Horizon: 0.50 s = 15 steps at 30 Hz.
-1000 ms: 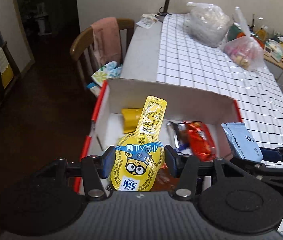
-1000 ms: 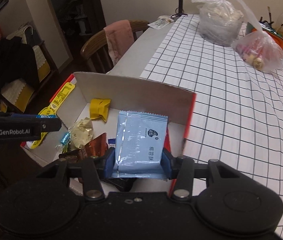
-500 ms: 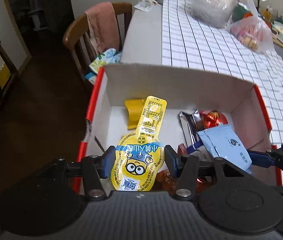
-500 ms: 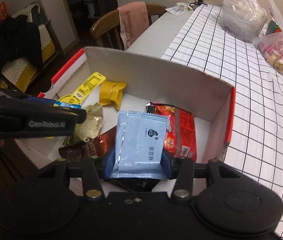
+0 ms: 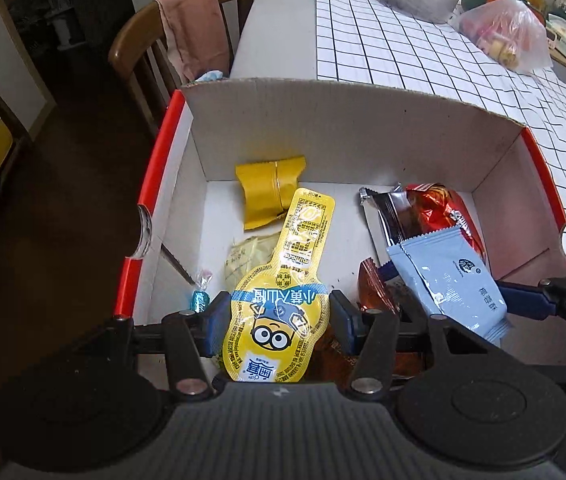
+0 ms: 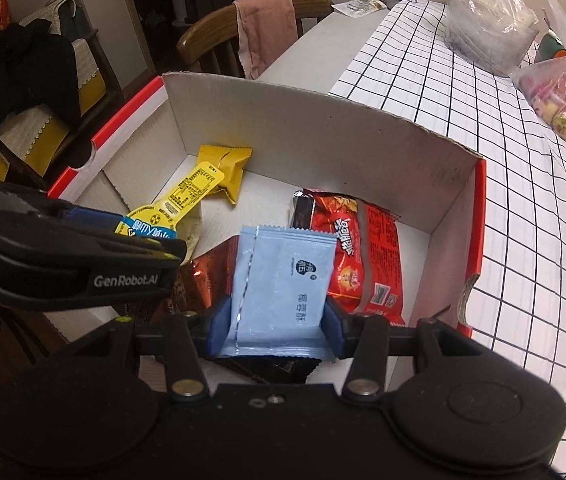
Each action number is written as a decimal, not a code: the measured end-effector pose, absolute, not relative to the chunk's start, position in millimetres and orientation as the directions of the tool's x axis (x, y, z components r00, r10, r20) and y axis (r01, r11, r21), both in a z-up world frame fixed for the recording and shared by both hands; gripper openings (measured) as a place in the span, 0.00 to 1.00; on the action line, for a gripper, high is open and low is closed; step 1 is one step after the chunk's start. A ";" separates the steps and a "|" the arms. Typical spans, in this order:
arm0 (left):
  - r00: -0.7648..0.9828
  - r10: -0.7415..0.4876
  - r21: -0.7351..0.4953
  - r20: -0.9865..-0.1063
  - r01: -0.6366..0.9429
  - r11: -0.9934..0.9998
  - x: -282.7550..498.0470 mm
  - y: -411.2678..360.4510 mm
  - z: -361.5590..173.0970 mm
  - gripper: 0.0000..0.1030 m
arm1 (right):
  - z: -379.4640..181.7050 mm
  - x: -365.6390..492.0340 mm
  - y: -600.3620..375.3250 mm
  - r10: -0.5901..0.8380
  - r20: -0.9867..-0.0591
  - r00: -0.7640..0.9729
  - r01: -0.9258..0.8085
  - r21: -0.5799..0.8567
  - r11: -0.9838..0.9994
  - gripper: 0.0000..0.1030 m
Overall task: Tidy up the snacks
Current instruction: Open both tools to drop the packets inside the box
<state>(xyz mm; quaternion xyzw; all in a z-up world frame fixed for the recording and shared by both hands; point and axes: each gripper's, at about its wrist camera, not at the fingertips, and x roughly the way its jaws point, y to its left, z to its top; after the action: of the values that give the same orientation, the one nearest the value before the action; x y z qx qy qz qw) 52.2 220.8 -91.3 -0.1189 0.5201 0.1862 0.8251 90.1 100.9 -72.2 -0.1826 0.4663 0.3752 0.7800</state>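
Note:
My left gripper is shut on a yellow Minion pouch and holds it over the left part of the cardboard box. The pouch also shows in the right wrist view. My right gripper is shut on a light blue packet, held over the box's right part; it also shows in the left wrist view. Inside the box lie a yellow packet, a red snack bag, a brown wrapper and a small blue candy.
The box has red outer edges and stands at the near end of a table with a white checked cloth. Two plastic bags sit farther back. A wooden chair with a pink cloth stands at the left.
Both grippers have moved forward and down over the box, each still holding its snack. The box interior now fills both views.

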 end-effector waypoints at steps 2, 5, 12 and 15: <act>0.395 0.185 -0.002 -0.900 -0.428 0.904 51.5 220.0 -91.6 0.51 | -72.2 90.3 99.3 0.417 -0.864 0.283 -0.754 0.068 0.653 0.47; 0.403 0.177 -0.011 -0.898 -0.423 0.906 50.2 219.8 -91.2 0.51 | -71.2 90.7 98.3 0.422 -0.860 0.286 -0.749 0.074 0.658 0.50; 0.434 0.172 -0.032 -0.885 -0.425 0.905 41.7 218.9 -83.3 0.56 | -61.5 89.9 86.2 0.455 -0.840 0.297 -0.738 0.100 0.668 0.62; 0.448 0.170 -0.042 -0.878 -0.425 0.904 36.2 217.5 -78.5 0.59 | -55.3 88.2 79.4 0.469 -0.830 0.300 -0.733 0.114 0.670 0.66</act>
<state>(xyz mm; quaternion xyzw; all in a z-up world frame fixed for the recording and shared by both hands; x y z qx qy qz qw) 36.2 217.5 -78.5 -0.1291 0.4947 0.1767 0.8411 88.2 79.4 -55.3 -0.1452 0.4540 0.3791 0.7931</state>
